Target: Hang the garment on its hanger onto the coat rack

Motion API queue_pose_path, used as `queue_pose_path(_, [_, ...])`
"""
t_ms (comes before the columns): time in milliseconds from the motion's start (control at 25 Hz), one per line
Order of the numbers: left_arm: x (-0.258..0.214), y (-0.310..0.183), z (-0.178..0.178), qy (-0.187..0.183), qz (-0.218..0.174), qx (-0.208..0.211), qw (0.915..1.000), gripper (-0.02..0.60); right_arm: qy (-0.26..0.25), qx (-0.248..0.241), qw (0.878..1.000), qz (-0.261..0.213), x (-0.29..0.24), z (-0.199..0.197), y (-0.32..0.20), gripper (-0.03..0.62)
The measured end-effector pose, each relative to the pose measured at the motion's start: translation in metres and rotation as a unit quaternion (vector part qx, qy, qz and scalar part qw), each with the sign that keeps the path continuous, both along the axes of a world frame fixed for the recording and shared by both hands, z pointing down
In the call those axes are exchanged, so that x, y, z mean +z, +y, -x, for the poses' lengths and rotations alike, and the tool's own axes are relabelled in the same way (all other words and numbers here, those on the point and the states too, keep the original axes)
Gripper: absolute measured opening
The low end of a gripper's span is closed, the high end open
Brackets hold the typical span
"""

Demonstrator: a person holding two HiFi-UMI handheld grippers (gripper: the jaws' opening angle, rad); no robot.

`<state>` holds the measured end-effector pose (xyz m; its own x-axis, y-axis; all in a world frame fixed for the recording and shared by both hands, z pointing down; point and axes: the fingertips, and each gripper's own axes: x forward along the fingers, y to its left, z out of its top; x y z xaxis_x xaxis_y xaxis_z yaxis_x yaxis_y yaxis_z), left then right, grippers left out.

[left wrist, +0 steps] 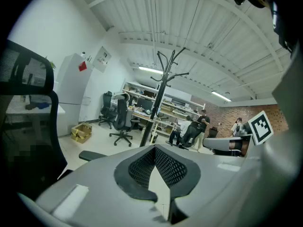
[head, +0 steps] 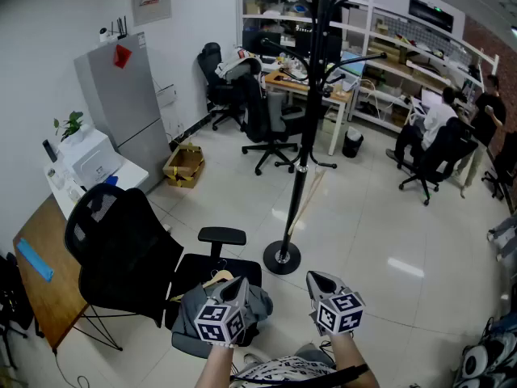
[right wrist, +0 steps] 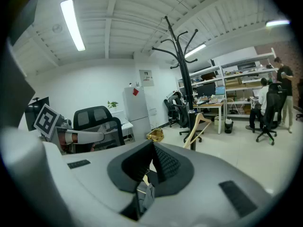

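A grey garment (head: 258,301) on a wooden hanger (head: 216,279) lies on the seat of a black mesh office chair (head: 121,253) right below me. The tall black coat rack (head: 304,128) stands on the floor just beyond, its round base (head: 281,259) near the chair. A bare wooden hanger (head: 304,203) leans on its pole; the same bare hanger (right wrist: 196,126) shows in the right gripper view. My left gripper (head: 239,282) hovers over the garment, jaws shut and empty. My right gripper (head: 314,278) is beside it, also shut and empty. Both point slightly down toward the rack (left wrist: 158,103).
A grey fridge (head: 121,103), a white printer (head: 89,156) and a wooden desk (head: 44,285) line the left side. A cardboard box (head: 184,166) sits on the floor. Office chairs (head: 271,124), desks and seated people (head: 436,128) fill the back.
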<state>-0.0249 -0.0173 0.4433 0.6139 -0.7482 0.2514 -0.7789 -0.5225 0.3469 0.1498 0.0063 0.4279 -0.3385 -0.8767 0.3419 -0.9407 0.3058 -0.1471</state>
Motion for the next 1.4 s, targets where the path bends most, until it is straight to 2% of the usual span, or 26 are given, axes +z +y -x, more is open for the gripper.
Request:
queue_pose_path(200, [0.007,0.003,0.012,-0.005,0.003,0.004,1.0,-0.014,-0.004,-0.005,1.0,-0.007,0.006,0.016,0.004,0.015])
queue_pose_path(360, [0.02,0.004,0.025,-0.004,0.017,-0.008,0.9998,-0.014,0.001,-0.024,1.0,0.005,0.021,0.026,0.0,0.022])
queue_pose_path(400, [0.024,0.004,0.027,-0.004,0.023,-0.012,0.9997,-0.014,0.001,-0.038,0.999,0.013,0.027,0.031,-0.002,0.05])
queue_pose_path(440, [0.029,0.004,0.03,-0.004,0.029,-0.017,0.9994,-0.014,0.002,-0.055,0.998,0.024,0.035,0.036,-0.005,0.111])
queue_pose_path(640, [0.055,0.002,0.042,-0.013,0.063,-0.045,0.9969,-0.014,0.033,-0.126,0.987,0.095,0.094,0.059,-0.026,0.245])
queue_pose_path(720, [0.07,0.005,0.051,-0.017,0.08,-0.056,0.9951,-0.014,0.036,-0.152,0.98,0.127,0.126,0.072,-0.033,0.255])
queue_pose_path(800, [0.086,0.002,0.061,-0.016,0.092,-0.065,0.9935,-0.014,0.049,-0.18,0.97,0.156,0.162,0.088,-0.044,0.304])
queue_pose_path(960, [0.119,-0.014,0.076,-0.016,0.12,-0.093,0.9883,-0.014,0.097,-0.221,0.949,0.204,0.237,0.106,-0.073,0.305])
queue_pose_path(1400, [0.207,-0.041,0.09,-0.006,0.209,-0.148,0.9666,-0.014,0.134,-0.292,0.885,0.337,0.417,0.143,-0.123,0.305])
